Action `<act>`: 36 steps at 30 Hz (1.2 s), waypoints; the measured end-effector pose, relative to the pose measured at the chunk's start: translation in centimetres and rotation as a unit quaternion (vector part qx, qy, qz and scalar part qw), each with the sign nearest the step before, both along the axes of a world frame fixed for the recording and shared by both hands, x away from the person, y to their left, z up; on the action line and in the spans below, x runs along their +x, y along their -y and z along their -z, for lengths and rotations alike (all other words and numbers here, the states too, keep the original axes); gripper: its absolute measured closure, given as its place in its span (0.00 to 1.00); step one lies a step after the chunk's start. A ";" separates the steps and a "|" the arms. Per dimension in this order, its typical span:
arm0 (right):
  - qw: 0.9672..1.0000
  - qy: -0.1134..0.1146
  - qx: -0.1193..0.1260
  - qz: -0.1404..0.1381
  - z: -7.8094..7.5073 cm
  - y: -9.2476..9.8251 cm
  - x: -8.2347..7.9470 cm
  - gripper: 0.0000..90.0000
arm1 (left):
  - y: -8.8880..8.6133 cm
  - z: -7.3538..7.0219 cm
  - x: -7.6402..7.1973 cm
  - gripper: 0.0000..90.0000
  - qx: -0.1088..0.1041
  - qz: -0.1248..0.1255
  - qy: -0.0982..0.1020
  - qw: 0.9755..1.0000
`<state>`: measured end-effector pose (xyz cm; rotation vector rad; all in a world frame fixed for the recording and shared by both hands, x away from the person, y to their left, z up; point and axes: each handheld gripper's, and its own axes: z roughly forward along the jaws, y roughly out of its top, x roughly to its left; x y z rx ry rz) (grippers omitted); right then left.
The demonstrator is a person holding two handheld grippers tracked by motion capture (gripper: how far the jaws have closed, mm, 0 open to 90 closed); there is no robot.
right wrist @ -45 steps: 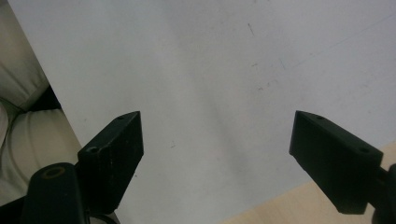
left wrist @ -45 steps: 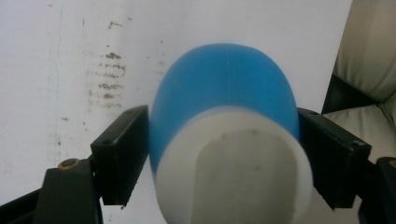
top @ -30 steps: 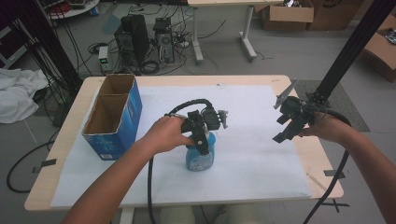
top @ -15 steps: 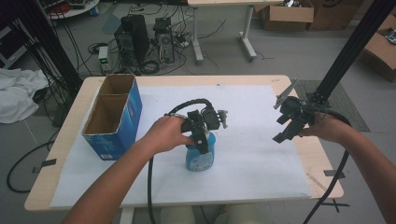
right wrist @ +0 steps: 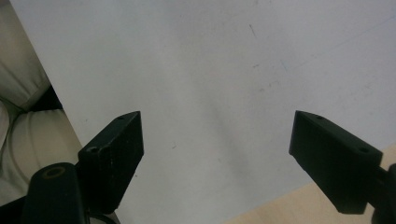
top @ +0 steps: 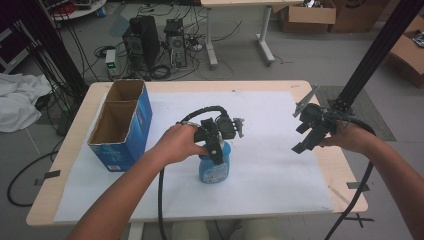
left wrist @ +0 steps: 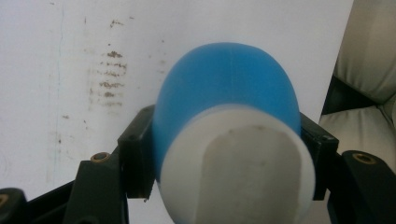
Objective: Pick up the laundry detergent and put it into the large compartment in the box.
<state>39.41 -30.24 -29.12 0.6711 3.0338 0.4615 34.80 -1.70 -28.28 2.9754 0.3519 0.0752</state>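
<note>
No readable text anywhere. Bottle has a pale label patch on its front, print too blurred to make out. Blue box shows small white marks at its lower edge, also illegible.

Lab or robotics workshop indicated. Desktop computer towers and tangled cables seen on grey floor beyond left gripper, past far table edge. Black metal rig post mounted just behind right gripper. Cardboard boxes stacked far beyond it on floor. White paper sheet spread over wooden table beneath both grippers. Second desk's legs seen farther off.
</note>
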 end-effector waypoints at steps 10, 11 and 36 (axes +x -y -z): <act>1.000 0.000 0.002 -0.002 0.1 0.1 -0.1 0.20 | -1.1 -2.0 0.4 0.42 -0.027 -0.059 -0.011 0.998; 1.000 0.000 0.002 -0.001 0.2 0.2 -0.1 0.20 | -1.3 -2.4 0.4 0.42 -0.029 -0.067 -0.012 0.997; 1.000 0.013 0.006 -0.016 -0.6 -0.3 -0.7 0.20 | -6.6 -19.3 1.0 0.42 -0.060 -0.296 0.048 0.952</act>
